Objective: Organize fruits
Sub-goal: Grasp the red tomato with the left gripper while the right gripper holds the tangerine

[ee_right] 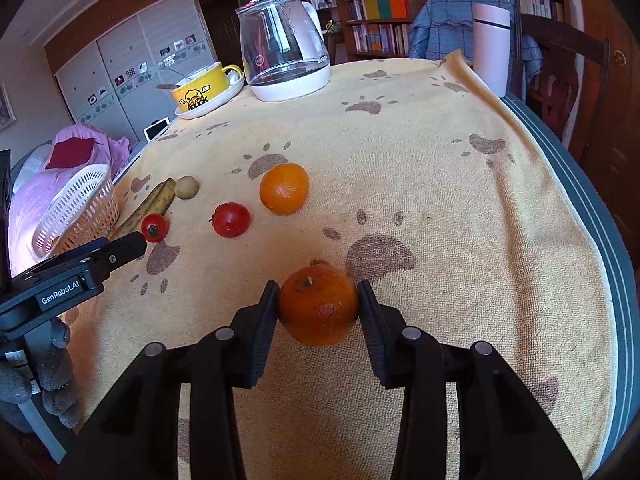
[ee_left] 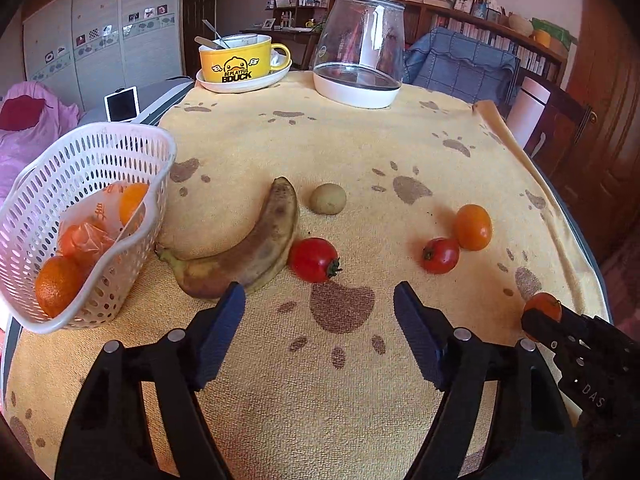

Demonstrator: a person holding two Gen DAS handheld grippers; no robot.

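My right gripper [ee_right: 318, 306] is shut on an orange tangerine [ee_right: 318, 309], held just above the towel near the front; the same tangerine [ee_left: 543, 306] shows at the right edge of the left wrist view. My left gripper [ee_left: 319, 300] hangs open over the towel with nothing between its fingers. Just beyond it lie a browned banana [ee_left: 248, 248] and a red tomato [ee_left: 314, 260]. A kiwi [ee_left: 328, 199], a second tomato [ee_left: 441, 255] and another tangerine [ee_left: 473, 227] rest farther out. The white basket [ee_left: 132, 136] at the left holds several tangerines.
A yellow duck mug [ee_left: 236, 60] on a white plate and a glass kettle [ee_left: 360, 52] stand at the far edge of the paw-print towel [ee_left: 320, 140]. A pink cylinder [ee_right: 491, 44] stands at the far right corner. A gloved hand [ee_right: 44, 376] holds the left gripper.
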